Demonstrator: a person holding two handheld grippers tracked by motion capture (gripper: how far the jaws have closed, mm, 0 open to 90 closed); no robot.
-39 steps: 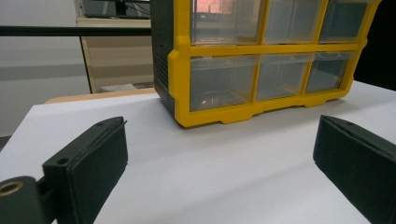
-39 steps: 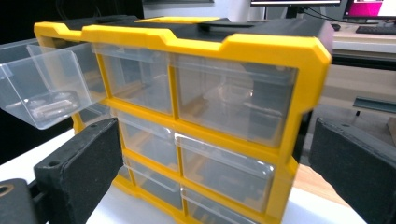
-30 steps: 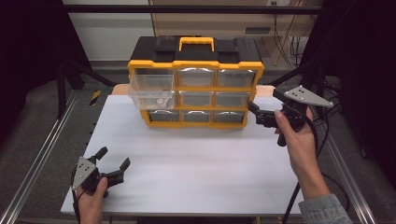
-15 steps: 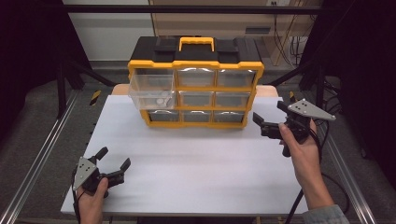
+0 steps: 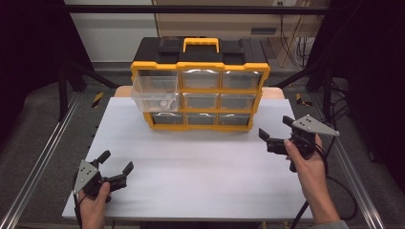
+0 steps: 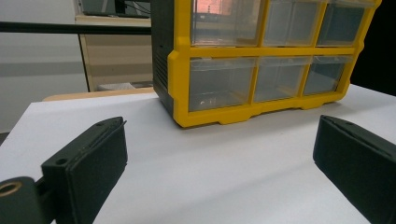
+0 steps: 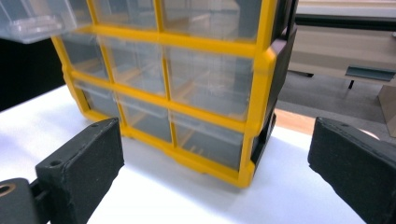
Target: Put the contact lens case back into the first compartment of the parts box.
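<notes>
Your right gripper [image 5: 277, 134] has drawn back from the organizer [image 5: 200, 90] toward the table's [image 5: 200, 191] right edge; your left gripper [image 5: 114, 168] hasn't moved. High view: 1 drawer [image 5: 155, 90], top left, stands pulled out, and closing it looks left to do. Both gripper views: jaws wide apart, holding nothing, organizer [image 6: 261, 60] ahead.

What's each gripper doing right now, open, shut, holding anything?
Left gripper: open, holding nothing, low over the white table.
Right gripper: open, holding nothing, beside the yellow drawer organizer.
</notes>
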